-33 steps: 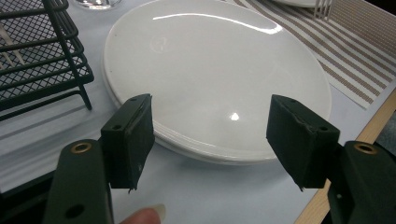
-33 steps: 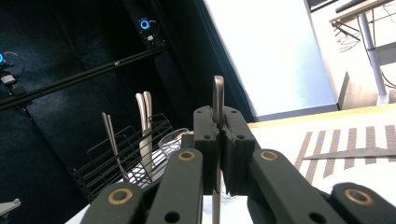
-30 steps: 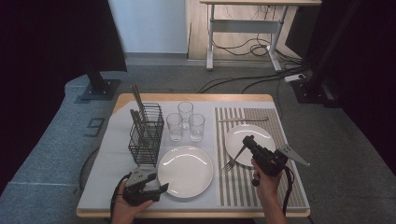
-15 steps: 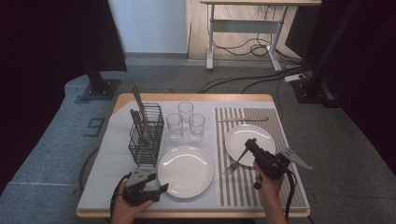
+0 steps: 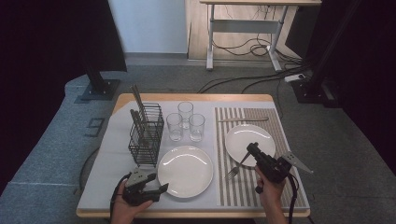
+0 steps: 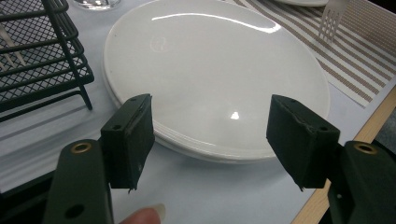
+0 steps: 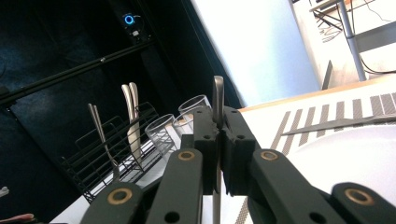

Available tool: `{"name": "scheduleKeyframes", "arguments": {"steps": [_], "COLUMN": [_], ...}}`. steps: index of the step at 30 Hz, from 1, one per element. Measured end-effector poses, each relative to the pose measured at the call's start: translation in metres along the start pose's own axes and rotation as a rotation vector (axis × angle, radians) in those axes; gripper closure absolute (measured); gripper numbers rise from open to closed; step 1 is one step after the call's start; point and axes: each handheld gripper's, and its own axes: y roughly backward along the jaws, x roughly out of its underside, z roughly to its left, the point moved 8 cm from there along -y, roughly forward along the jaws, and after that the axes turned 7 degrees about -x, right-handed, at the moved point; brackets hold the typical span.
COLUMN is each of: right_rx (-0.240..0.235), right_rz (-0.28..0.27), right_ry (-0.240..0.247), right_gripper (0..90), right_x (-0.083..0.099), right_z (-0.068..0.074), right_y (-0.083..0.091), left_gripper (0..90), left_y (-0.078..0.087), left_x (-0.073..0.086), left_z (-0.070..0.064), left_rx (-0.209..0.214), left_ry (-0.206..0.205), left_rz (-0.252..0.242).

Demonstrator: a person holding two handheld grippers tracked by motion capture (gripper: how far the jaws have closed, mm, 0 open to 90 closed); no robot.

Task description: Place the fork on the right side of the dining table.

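High view: lower right, the right gripper clamps a fork lying on the striped mat beside a plate. Left gripper view: jaws apart. Right gripper view: jaws pinch the thin, stiff, probably slippery handle, best gripped mid-length.

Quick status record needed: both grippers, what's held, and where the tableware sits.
right gripper: shut on fork, beside the plate on striped mat
left gripper: open, holding nothing, facing near plate
knife: on mat beyond that plate
glasses: three, mid-table
wire rack: left side, cutlery standing inside
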Motion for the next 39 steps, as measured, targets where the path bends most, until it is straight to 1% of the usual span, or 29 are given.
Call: {"name": "scheduleKeyframes", "arguments": {"steps": [6, 15, 20, 27, 35, 37, 39], "right_rx": [0.007, 0.005, 0.006, 0.001, 0.014, 0.016, 0.023], "right_rz": [0.007, 0.022, 0.025, 0.025, 0.039, 0.034, 0.035], "right_ry": [-0.005, -0.002, -0.013, -0.012, -0.006, -0.018, -0.017], "right_gripper": [85.4, 85.4, 85.4, 85.4, 85.1, 85.1, 85.1], "right_x": [0.004, 0.009, 0.011, 0.011, 0.016, 0.016, 0.016], "right_z": [-0.002, -0.001, -0.001, 0.001, -0.002, -0.004, -0.005], "right_y": [0.002, 0.002, 0.002, 0.002, 0.003, 0.005, 0.006], "left_gripper": [32.1, 32.1, 32.1, 32.1, 32.1, 32.1, 32.1], "left_y": [-0.001, 0.000, 0.000, -0.001, -0.002, -0.002, -0.002], "left_x": [0.000, 0.000, 0.001, 0.001, 0.001, 0.002, 0.002], "left_z": [0.000, 0.000, 0.000, 0.000, -0.001, -0.002, -0.002], "left_rx": [0.001, 0.000, 0.001, 0.003, 0.004, 0.006, 0.007], "left_ry": [-0.002, -0.002, -0.002, -0.003, -0.007, -0.008, -0.010], "left_rz": [0.003, 0.003, 0.004, 0.007, 0.012, 0.013, 0.014]}}
